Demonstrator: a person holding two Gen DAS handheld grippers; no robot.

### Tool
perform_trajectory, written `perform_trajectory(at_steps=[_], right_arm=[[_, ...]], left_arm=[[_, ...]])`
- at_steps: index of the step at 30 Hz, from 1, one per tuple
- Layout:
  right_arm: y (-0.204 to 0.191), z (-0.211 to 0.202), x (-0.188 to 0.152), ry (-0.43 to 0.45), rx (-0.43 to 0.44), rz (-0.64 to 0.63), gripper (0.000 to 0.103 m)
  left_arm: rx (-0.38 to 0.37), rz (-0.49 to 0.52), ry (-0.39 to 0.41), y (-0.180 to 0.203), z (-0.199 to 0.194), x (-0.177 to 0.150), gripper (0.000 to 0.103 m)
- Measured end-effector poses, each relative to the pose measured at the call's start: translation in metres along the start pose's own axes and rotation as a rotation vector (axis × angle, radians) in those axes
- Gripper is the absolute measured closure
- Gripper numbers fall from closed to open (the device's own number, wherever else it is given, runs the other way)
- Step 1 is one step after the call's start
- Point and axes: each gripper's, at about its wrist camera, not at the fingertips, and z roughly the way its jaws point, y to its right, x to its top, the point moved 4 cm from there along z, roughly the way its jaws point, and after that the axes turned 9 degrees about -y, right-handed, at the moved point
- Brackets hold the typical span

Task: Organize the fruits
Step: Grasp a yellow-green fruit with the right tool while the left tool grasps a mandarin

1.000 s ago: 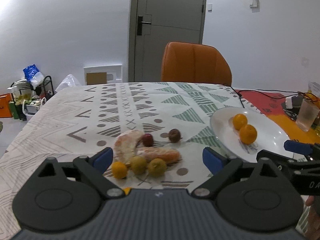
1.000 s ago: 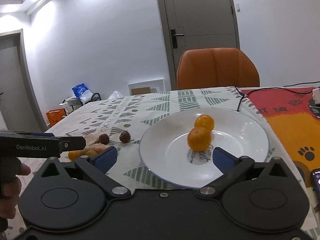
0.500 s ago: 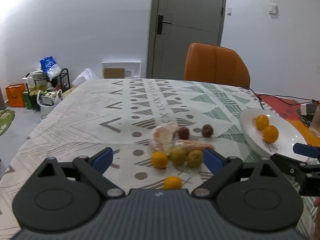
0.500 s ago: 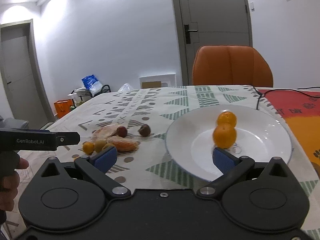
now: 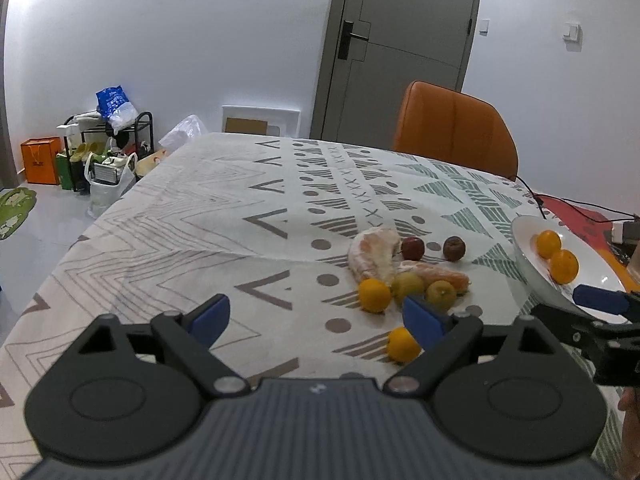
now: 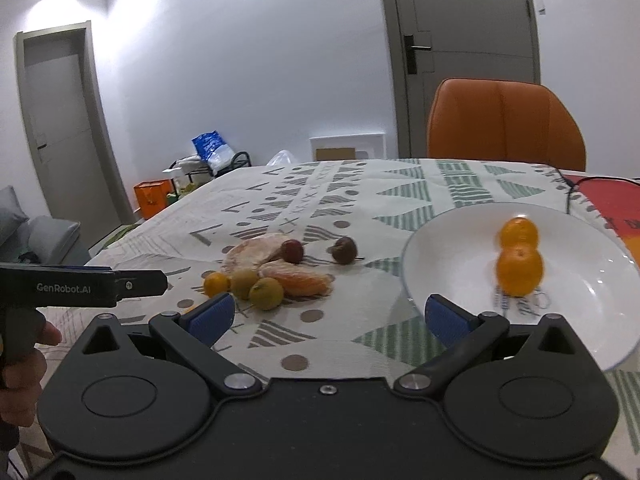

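Both grippers are released and hold nothing: the left gripper (image 5: 316,318) hangs over the near-left part of the desk (image 5: 192,216), the right gripper (image 6: 328,316) between the fruit pile and the plate (image 6: 440,256).

Two oranges (image 6: 519,270) already sit touching each other in the plate near the desk's right edge, so the sorting looks partly done. The rest lies on the cloth around the middle, toward the near edge: two peeled citrus pieces (image 5: 374,254), two dark red fruits (image 5: 412,248) behind them, two yellow-green fruits (image 5: 440,295) and a small orange (image 5: 374,295) in front. One more small orange (image 5: 402,344) lies alone nearest the near edge, just beside the left gripper's right finger (image 5: 422,320).

The step in hand seems to be picking the next orange for the plate. The lone one is the likeliest target. The left gripper would need to shift right until its open jaws straddle the fruit, drop to the cloth, then close gently, since a round fruit may roll away.

The left view shows that lone orange plainly; in the right view only a sliver of orange shows beside the left finger, probably the same fruit. The right view shows the whole plate and a second door (image 6: 64,120); the left view cuts the plate at its frame edge.
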Motion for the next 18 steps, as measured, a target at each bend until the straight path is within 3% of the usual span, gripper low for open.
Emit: perform_trajectory(at_steps=[9, 18], right_arm=[[-0.012, 0.018, 0.002, -0.046, 0.023, -0.028, 0.021], [-0.025, 0.041, 0.007, -0.094, 0.066, -0.046, 0.046]], left_arm=[[-0.009, -0.007, 0.0, -0.009, 0.004, -0.003, 0.01], [-0.01, -0.024, -0.003, -0.021, 0.007, -0.004, 0.02]])
